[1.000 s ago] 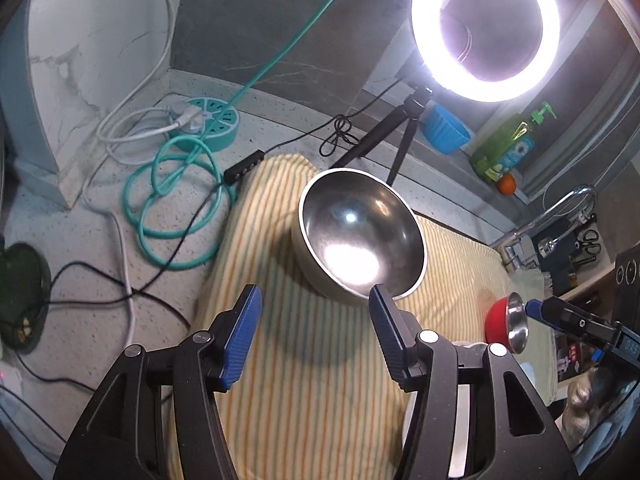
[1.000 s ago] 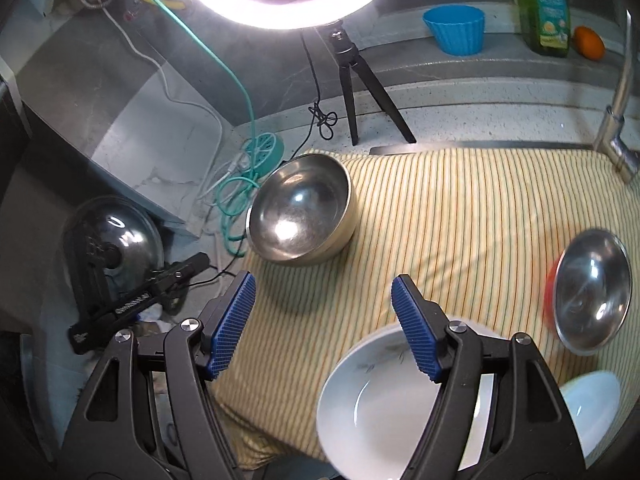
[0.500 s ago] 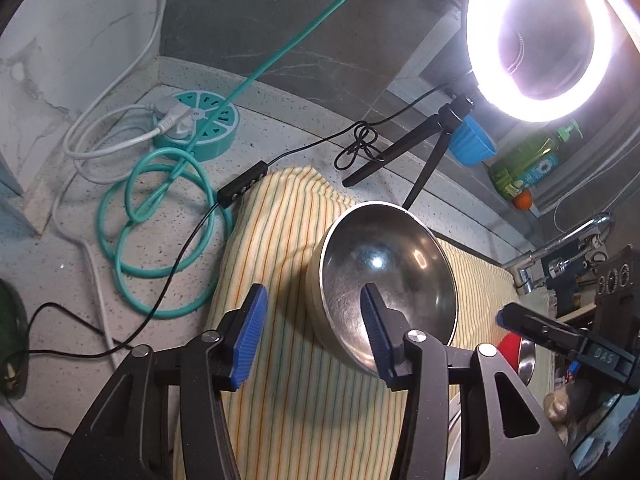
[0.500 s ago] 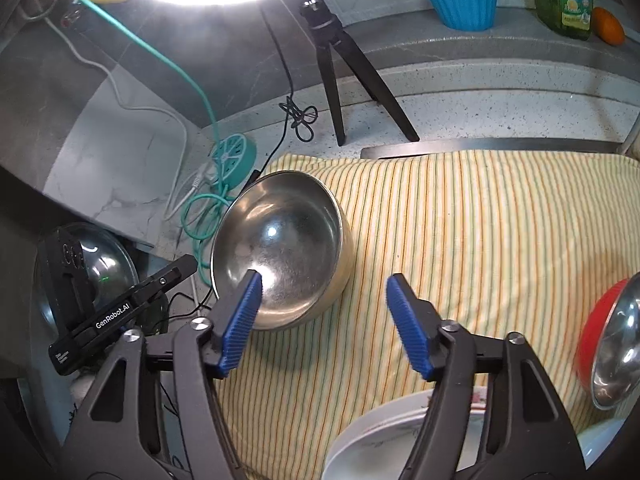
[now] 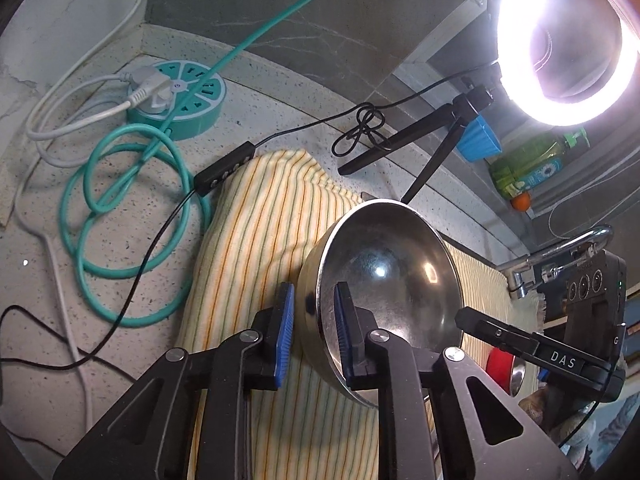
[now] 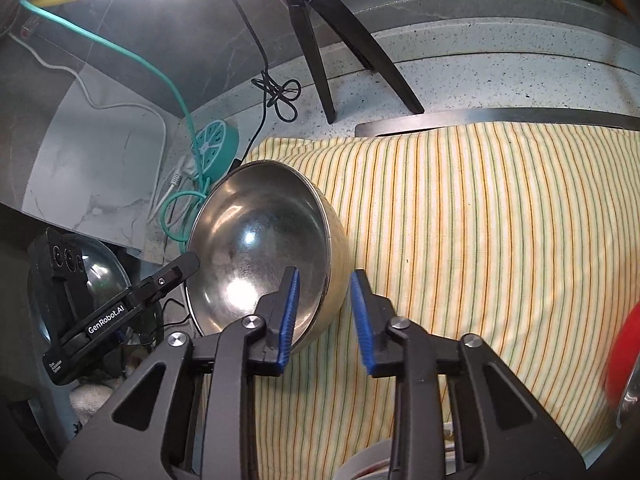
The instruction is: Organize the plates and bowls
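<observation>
A steel bowl is seen on the left end of a yellow striped cloth, tilted with its opening turned toward the camera. The bowl's right-hand wall and rim are straddled by the right gripper, whose blue-padded jaws are closing, one pad inside the bowl and the other outside it; a gap can be made out between the outer pad and the wall. The bowl's left rim is met by the tip of the left gripper. Beyond the bowl, a black tripod is set on the speckled counter. Left of the bowl, a teal power hub and a coiled teal cable are found. A red bowl is cut off far to the right of the steel bowl.
</observation>
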Action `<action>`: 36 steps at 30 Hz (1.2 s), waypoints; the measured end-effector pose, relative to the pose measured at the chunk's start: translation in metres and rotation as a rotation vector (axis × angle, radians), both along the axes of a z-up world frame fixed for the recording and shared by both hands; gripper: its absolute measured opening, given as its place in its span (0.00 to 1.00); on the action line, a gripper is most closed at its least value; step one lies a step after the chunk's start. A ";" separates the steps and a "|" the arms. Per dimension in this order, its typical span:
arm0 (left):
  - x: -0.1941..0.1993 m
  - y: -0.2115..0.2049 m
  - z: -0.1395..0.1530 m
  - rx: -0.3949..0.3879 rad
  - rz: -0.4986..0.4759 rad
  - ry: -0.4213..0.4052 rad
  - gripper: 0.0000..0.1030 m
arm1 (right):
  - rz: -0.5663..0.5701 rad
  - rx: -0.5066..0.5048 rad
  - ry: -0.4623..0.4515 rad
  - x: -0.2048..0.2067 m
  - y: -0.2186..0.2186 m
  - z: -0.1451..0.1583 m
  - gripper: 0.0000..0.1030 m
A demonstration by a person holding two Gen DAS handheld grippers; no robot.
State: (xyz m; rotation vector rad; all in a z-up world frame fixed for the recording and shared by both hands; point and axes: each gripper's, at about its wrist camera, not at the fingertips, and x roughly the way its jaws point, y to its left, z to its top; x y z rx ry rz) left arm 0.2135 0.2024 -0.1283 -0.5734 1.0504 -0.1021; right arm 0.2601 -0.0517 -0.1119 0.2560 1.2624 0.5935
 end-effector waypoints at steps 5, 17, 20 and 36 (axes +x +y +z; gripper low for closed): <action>0.003 -0.002 -0.003 0.000 -0.007 0.004 0.14 | 0.008 -0.024 0.001 0.004 0.007 -0.007 0.14; -0.009 -0.003 0.005 0.021 -0.006 -0.012 0.14 | 0.029 -0.040 0.000 -0.007 0.011 -0.003 0.13; -0.018 -0.001 0.011 0.027 -0.006 -0.023 0.14 | 0.039 -0.028 -0.001 -0.015 0.010 0.000 0.13; -0.090 -0.001 0.030 0.027 0.012 -0.060 0.14 | 0.110 0.013 -0.010 -0.089 0.000 0.023 0.13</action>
